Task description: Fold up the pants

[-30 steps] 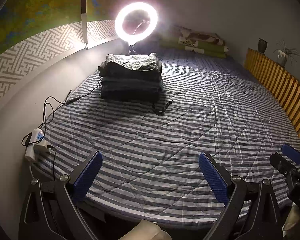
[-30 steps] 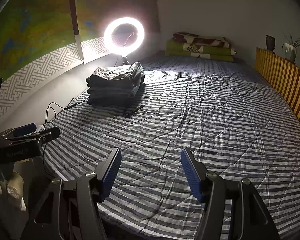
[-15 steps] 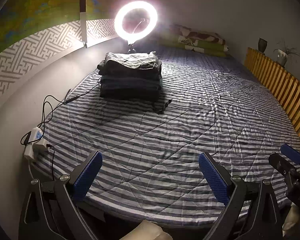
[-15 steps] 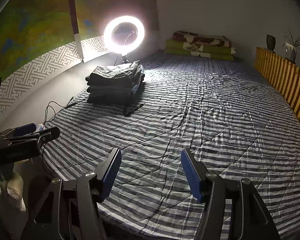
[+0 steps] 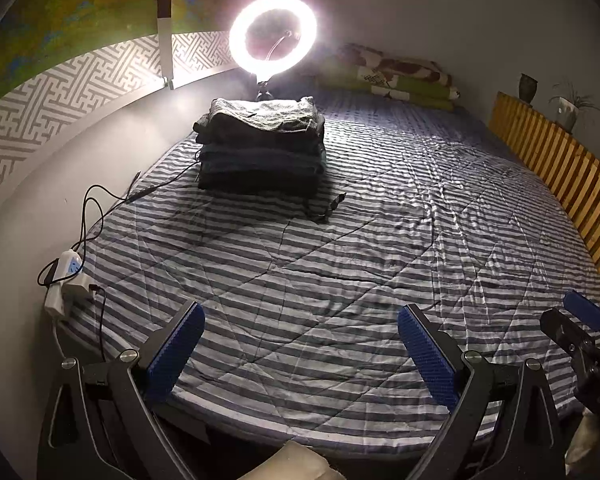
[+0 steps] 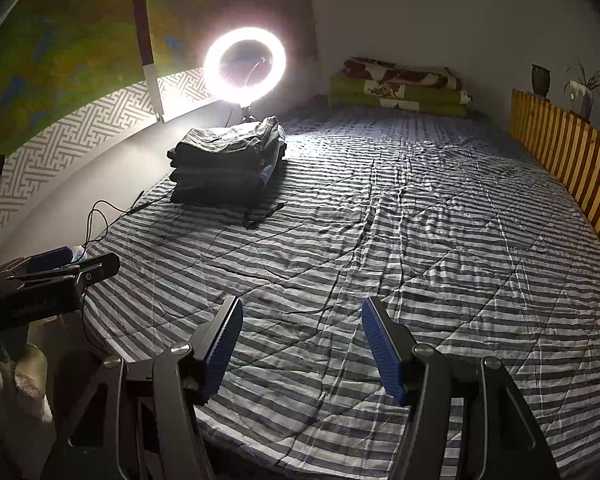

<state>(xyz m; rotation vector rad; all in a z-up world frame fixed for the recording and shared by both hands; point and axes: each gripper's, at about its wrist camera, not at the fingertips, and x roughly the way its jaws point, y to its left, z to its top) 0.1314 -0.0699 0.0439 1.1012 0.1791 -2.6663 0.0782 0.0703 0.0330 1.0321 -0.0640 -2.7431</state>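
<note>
Dark folded pants point(image 5: 260, 148) stacked on striped bed point(image 5: 340, 264); left tool point(image 5: 300, 344), right tool point(image 6: 302, 340) gape empty.

Blue-and-white striped quilt point(image 5: 340, 272), dark folded pants point(image 5: 260, 152), blue-padded jaws.

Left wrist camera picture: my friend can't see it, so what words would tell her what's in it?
A stack of folded pants sits on a striped bed in front of a bright ring light. The open left gripper hangs over the bed's near edge, empty. A power strip with cables lies at the left.
</note>
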